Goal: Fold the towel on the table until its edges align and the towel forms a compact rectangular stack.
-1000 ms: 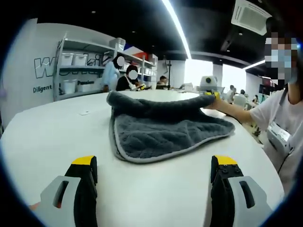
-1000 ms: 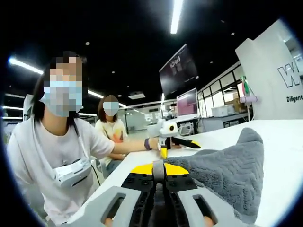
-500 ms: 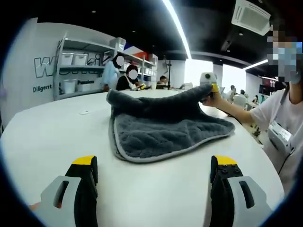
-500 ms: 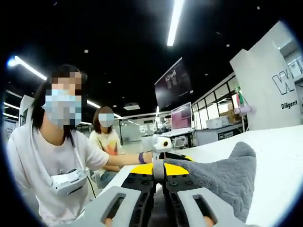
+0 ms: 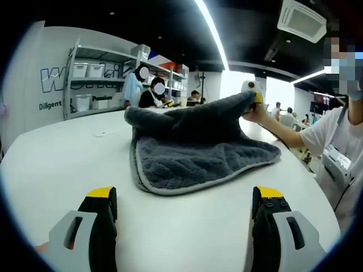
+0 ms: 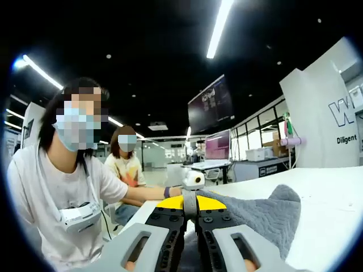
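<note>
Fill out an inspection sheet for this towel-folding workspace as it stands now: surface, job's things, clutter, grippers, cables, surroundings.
Surface: white table, rounded edge, bare around the towel.
Job's things: grey towel partly folded; one corner raised off the table, the rest lying flat with its light border showing.
Clutter: one small pale item on the table beyond the towel; too small to identify.
Grippers: right gripper shut on the towel's raised corner; left gripper open, short of the towel, with its jaws wide apart and nothing between them.
Cables: nothing seen.
Surroundings: shelving with white bins by a lettered wall, ceiling strip lights, monitors, seated people in the background.
</note>
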